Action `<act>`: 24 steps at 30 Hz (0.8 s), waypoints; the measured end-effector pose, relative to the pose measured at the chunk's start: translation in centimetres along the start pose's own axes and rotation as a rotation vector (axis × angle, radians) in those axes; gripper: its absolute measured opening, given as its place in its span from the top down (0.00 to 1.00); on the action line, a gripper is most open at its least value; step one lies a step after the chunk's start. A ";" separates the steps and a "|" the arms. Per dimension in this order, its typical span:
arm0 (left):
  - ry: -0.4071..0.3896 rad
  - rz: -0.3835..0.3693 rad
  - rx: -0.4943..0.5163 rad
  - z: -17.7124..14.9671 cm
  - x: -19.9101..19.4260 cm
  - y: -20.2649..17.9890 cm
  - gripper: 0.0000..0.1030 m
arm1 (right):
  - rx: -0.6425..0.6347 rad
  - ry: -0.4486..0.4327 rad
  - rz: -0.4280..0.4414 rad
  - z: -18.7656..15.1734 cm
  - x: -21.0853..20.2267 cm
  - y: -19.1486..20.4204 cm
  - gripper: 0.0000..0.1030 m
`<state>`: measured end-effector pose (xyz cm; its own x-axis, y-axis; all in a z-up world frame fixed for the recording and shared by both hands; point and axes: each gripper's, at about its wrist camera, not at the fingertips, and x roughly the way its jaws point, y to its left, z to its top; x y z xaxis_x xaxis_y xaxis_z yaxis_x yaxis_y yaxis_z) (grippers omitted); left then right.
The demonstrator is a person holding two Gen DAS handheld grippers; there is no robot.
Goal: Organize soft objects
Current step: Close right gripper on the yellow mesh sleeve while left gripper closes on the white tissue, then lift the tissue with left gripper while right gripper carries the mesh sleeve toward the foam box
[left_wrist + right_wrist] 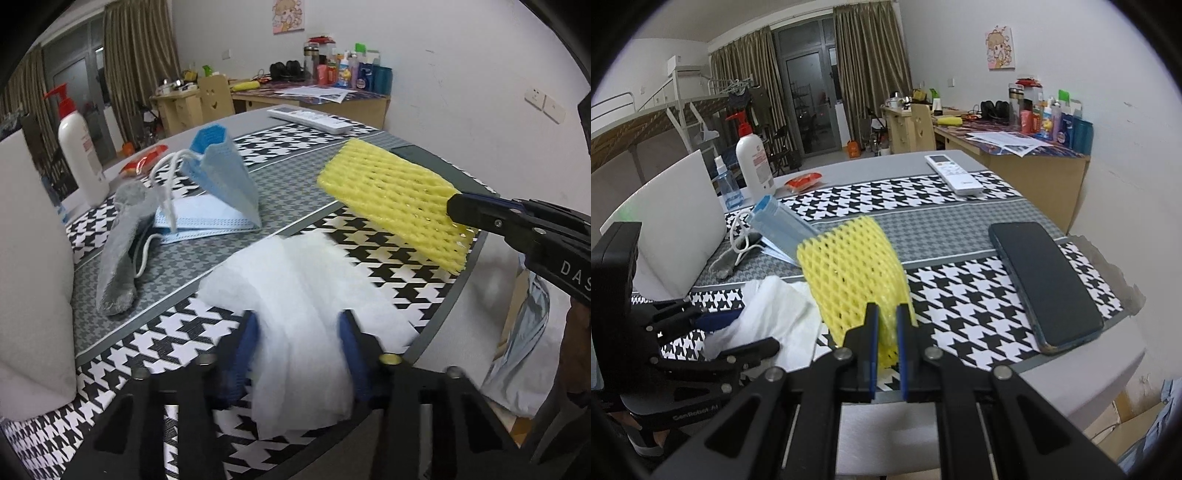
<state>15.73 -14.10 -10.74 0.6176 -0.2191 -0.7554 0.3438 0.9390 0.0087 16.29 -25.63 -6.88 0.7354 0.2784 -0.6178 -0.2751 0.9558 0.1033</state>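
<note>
Above the houndstooth mat, yellow foam net, lattice-holed, flattened.

White box and lotion bottle block left; mat's middle lies open.
</note>
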 end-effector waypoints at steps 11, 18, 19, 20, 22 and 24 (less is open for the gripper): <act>-0.042 -0.025 0.057 0.5 -0.8 -0.4 0.93 | 0.001 -0.021 0.009 -0.1 -0.7 0.1 0.89; -0.100 -0.015 0.047 0.5 -3.3 0.5 0.93 | -0.012 -0.048 0.014 0.5 -1.4 0.9 0.89; -0.108 -0.010 0.044 0.5 -3.6 0.6 0.93 | -0.016 -0.053 0.016 0.6 -1.6 1.1 0.89; -0.112 -0.009 0.043 0.4 -3.9 0.7 0.93 | -0.018 -0.056 0.015 0.7 -1.6 1.3 0.89; -0.123 -0.011 0.037 0.2 -4.5 1.0 0.93 | -0.028 -0.069 0.016 0.9 -2.0 1.8 0.89; -0.136 -0.006 0.035 0.2 -5.0 1.2 0.93 | -0.038 -0.081 0.016 1.0 -2.3 2.1 0.89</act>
<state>13.19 -11.96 -6.86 0.7046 -0.2609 -0.6599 0.3709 0.9282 0.0290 14.68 -24.15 -4.44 0.7781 0.3020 -0.5507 -0.3097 0.9473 0.0818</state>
